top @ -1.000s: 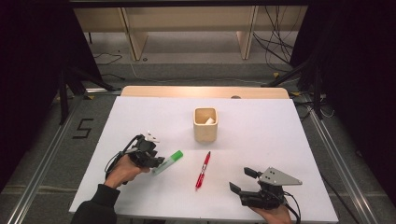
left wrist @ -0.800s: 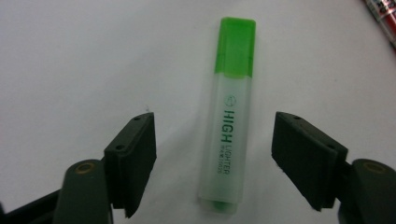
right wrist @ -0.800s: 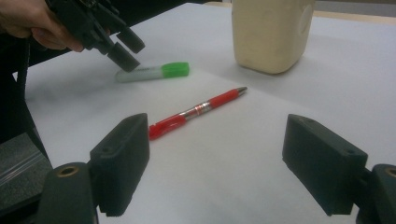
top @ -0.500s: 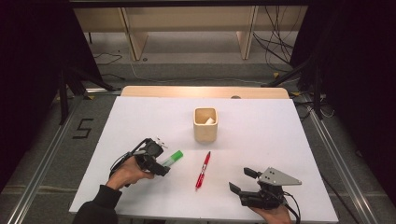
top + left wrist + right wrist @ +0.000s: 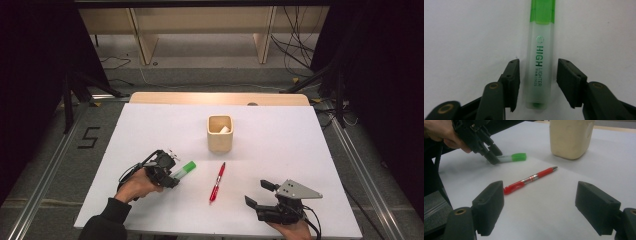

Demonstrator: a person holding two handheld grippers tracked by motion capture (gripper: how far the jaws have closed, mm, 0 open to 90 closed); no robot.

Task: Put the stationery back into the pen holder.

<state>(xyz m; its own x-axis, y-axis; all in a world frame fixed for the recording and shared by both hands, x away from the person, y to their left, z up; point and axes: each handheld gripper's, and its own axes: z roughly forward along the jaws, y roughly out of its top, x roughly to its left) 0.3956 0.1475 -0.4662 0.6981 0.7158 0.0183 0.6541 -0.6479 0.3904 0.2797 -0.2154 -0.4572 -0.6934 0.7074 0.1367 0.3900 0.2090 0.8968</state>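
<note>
Right hand-held gripper is sitting nearest the person's edge of the worktop, jaws spread wide with nothing between them. It's parked well to the right of the highlighter, pointing roughly toward it.

Left hand-held gripper is straddling the highlighter's pale barrel end, and its jaws have just been closing in. Looking along the left gripper view, the highlighter is lying flat between the two black pads, with a sliver of white worktop showing on each side, so they're not quite pressing on it yet as far as I can see. The green cap end is pointing away from that gripper. From the right gripper view you're getting the same thing side-on: the left hand-held gripper is angling down onto the highlighter.

Red pen is lying just to the right of the highlighter, apart from it, tip aiming up toward the far side.

Wooden cup is standing upright beyond the highlighter and a bit right, with something pale inside that I can't make out.
</note>
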